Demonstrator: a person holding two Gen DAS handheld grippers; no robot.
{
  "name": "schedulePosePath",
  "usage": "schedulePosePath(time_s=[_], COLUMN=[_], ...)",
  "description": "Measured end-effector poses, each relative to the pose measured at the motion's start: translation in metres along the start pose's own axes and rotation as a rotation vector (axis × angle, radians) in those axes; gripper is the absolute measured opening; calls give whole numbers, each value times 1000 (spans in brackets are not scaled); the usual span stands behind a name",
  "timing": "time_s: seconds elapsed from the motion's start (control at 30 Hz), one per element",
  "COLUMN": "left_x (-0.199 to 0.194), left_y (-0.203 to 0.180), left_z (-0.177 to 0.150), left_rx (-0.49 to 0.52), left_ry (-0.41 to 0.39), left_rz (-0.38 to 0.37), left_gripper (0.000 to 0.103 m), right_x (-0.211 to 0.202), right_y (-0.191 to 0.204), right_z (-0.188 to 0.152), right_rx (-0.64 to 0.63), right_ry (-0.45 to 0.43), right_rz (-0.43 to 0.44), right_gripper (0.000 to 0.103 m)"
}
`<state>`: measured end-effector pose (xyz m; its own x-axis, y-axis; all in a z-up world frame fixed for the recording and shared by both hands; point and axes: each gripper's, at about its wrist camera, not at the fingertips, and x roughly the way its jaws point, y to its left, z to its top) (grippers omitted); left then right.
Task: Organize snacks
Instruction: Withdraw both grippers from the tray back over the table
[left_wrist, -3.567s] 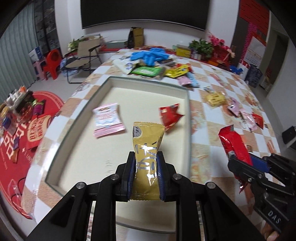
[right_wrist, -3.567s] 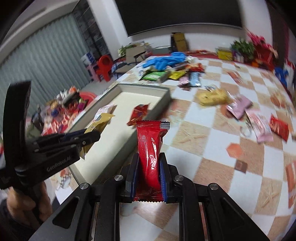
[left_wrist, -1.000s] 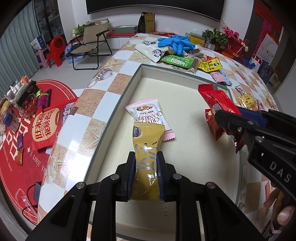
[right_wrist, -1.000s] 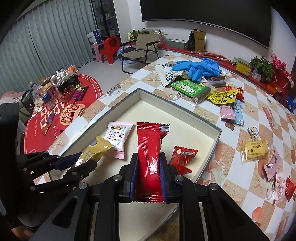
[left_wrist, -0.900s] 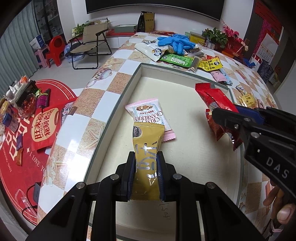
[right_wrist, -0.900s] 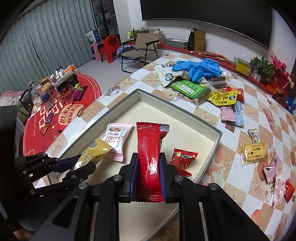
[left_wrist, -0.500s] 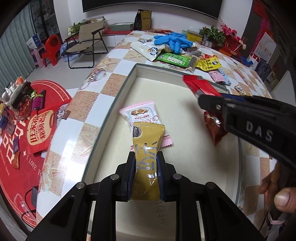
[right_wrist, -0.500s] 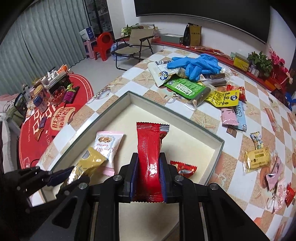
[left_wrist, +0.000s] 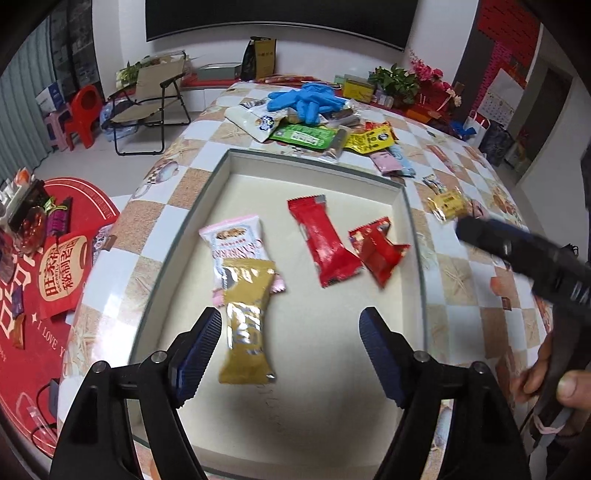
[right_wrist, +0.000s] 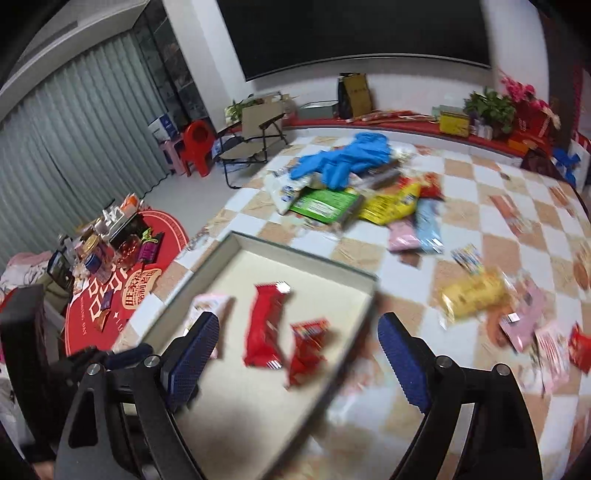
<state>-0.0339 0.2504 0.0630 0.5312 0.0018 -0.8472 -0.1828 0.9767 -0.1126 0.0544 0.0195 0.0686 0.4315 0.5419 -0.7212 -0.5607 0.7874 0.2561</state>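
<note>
**Ana:** Over the tray (left_wrist: 413, 229), both tools are spreading their jaws; the left tool (left_wrist: 290, 341) has nothing pressed between its pads, and the right tool (right_wrist: 297, 349) is just as empty.

**Ben:** Where are the snacks?

**Ana:** Inside the tray. The gold packet (left_wrist: 245, 321) lies just ahead of the left pad, at about eleven o'clock from that tool, its top overlapping the pink packet (left_wrist: 234, 240). The long red packet (left_wrist: 325, 243) and small red packet (left_wrist: 378, 247) sit together toward one o'clock.

**Ben:** How would they handle?

**Ana:** Light, crinkly and slick, I'd judge; soft contents may crush. Pinching across the narrow middle seems safest.

**Ben:** And the rest?

**Ana:** More packets and blue gloves (left_wrist: 306, 99) are scattered at twelve o'clock on the checkered surface (left_wrist: 461, 269). Beyond are a folding chair (left_wrist: 151, 99), a red rug (left_wrist: 33, 280) and grey curtains (right_wrist: 81, 144).
</note>
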Motion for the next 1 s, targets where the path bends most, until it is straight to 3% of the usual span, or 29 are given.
schedulePosePath(time_s=[0.27, 0.5, 0.57, 0.8, 1.0], left_x=[-6, 14, 27, 77, 108], left_y=[-84, -180, -196, -233, -260], left_z=[-21, -32, -30, -12, 35], left_rx=[118, 277, 286, 314, 276], left_ry=[22, 90, 113, 164, 191], left_rz=[-94, -144, -153, -99, -137], left_gripper=[80, 80, 80, 80, 80], right_x=[-35, -56, -64, -80, -75], right_y=[-82, -143, -157, -179, -178], right_z=[-85, -129, -137, -148, -151], right_rx=[61, 74, 89, 119, 105], right_ry=[64, 126, 125, 75, 78], right_rz=[-228, -406, -404, -383, -407], right_gripper=[89, 90, 103, 103, 103])
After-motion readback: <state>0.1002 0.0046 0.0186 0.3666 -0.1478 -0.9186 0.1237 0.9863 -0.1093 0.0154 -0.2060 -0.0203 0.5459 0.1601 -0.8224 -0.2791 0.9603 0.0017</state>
